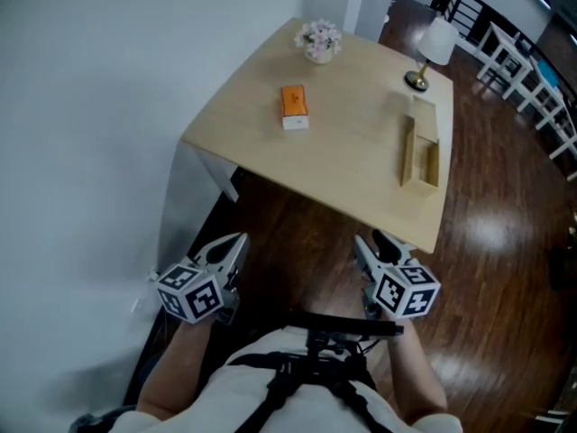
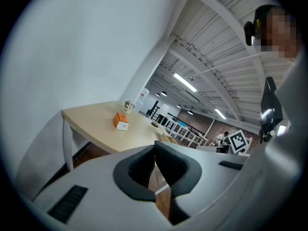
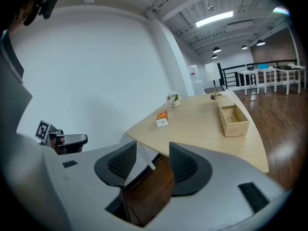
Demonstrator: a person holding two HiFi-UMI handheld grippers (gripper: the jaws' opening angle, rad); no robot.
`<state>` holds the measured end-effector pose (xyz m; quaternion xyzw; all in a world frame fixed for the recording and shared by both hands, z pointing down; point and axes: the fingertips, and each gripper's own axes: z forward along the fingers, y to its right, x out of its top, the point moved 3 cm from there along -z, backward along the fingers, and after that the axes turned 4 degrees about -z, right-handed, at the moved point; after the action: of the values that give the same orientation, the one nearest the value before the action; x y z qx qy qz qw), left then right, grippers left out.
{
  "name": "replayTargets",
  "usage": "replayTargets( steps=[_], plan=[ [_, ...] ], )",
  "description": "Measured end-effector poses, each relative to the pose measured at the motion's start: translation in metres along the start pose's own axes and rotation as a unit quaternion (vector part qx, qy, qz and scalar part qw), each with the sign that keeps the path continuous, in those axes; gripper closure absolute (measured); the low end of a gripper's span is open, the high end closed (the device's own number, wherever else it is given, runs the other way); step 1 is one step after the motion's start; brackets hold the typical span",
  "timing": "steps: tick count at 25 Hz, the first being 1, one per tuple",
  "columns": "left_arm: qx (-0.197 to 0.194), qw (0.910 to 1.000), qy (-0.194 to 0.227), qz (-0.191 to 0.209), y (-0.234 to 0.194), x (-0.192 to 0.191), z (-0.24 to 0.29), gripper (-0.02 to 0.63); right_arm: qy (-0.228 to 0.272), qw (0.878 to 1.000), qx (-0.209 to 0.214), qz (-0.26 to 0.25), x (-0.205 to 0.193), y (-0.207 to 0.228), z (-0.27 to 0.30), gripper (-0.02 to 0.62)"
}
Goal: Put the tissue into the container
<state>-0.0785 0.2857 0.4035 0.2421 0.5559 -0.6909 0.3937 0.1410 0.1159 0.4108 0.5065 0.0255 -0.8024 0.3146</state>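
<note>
An orange and white tissue pack (image 1: 294, 106) lies on the light wooden table (image 1: 352, 165), left of the middle. An open, empty wooden container (image 1: 420, 152) stands near the table's right edge. Both grippers hang over the dark floor, short of the table's near edge. The left gripper (image 1: 233, 249) has its jaw tips together with nothing between them. The right gripper (image 1: 371, 244) stands open and empty. The left gripper view shows the tissue pack (image 2: 121, 121) far beyond the left gripper (image 2: 155, 146). In the right gripper view, the pack (image 3: 162, 118) and container (image 3: 233, 119) lie beyond the right gripper (image 3: 153, 150).
A small pot of flowers (image 1: 319, 41) stands at the table's far left corner and a white lamp (image 1: 433, 48) at the far right. A white wall runs along the left. White chairs (image 1: 527, 79) stand on the dark wood floor at the far right.
</note>
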Motion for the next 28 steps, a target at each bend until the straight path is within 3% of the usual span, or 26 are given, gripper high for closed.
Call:
replayTargets(
  steps=[28],
  plan=[
    [-0.009,0.9999,-0.007,-0.010,-0.064,0.026,-0.025,0.604,-0.010,1.000,0.016,-0.002,0.010,-0.059,0.074,0.399]
  ],
)
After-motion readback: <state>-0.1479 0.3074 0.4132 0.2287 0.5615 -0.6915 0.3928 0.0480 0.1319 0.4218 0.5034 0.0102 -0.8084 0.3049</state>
